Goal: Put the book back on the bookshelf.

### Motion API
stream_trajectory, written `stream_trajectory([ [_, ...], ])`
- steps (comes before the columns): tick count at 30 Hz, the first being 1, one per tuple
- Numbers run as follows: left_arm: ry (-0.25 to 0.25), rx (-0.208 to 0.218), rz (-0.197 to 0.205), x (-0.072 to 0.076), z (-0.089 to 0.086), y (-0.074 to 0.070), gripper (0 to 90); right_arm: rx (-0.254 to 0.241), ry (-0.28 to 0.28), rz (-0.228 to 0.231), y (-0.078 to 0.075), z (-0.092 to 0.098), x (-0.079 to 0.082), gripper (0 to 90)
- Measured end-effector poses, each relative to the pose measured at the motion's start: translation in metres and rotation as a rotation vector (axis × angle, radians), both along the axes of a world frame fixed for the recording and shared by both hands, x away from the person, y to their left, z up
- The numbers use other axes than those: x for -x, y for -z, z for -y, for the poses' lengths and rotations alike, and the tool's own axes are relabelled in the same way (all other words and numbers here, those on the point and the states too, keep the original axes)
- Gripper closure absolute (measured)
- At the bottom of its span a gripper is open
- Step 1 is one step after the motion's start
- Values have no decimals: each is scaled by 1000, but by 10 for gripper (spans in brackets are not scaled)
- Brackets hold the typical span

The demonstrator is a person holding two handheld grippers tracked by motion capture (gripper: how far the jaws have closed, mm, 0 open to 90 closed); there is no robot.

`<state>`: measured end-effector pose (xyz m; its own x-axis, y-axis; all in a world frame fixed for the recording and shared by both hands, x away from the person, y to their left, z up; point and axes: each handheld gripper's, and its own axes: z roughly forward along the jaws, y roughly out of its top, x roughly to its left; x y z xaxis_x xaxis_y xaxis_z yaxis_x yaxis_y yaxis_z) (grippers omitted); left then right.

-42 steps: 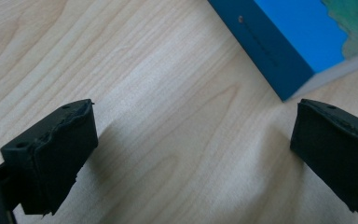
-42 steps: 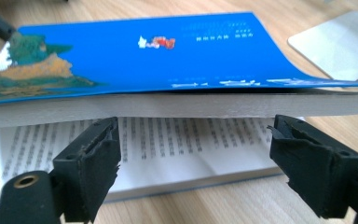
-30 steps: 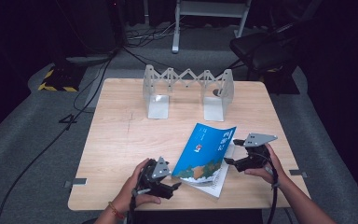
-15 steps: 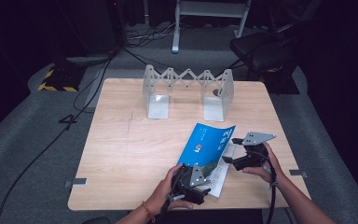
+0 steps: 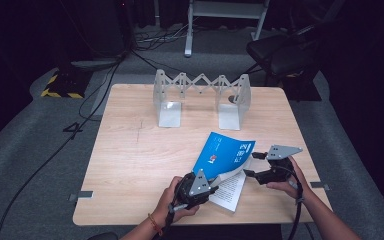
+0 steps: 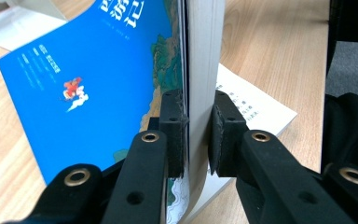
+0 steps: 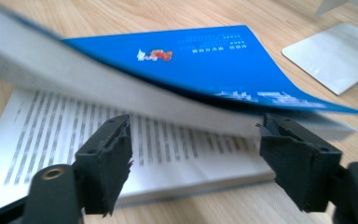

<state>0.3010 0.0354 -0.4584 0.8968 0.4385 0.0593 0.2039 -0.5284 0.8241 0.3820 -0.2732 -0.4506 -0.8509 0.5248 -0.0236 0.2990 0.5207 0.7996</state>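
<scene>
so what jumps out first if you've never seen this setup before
The blue book near the table's front edge, its cover and a wad of pages lifted off the printed page beneath. The left gripper is clamped on that wad, its jaws having just closed, while the right gripper waits open at the book's other side. At the far edge stands a grey folding rack.

My book lies open on the table near its front edge, between my left gripper and right gripper. Behind it, the rack stands by the far edge.
</scene>
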Motion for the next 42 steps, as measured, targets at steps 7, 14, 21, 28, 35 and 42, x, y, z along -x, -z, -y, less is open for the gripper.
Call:
stream_trajectory([
  [7, 52, -17, 8, -2, -14, -6, 796, -73, -64, 42, -16, 11, 8, 262],
  [14, 56, -68, 28, -4, -19, -5, 801, -46, -146, 88, -25, -8, 6, 262],
  [21, 47, -65, 16, -13, -37, -9, 800, -72, -247, 63, -25, -25, -4, 262],
  [28, 21, -92, 21, -19, -56, -9, 791, 23, -308, 49, -2, -40, -14, 292],
  [35, 15, -109, 8, -26, -71, -9, 785, 129, -292, 133, 9, -47, -24, 404],
  [42, -35, -115, 20, -34, -83, -17, 760, 109, -334, 185, 6, -48, -26, 648],
])
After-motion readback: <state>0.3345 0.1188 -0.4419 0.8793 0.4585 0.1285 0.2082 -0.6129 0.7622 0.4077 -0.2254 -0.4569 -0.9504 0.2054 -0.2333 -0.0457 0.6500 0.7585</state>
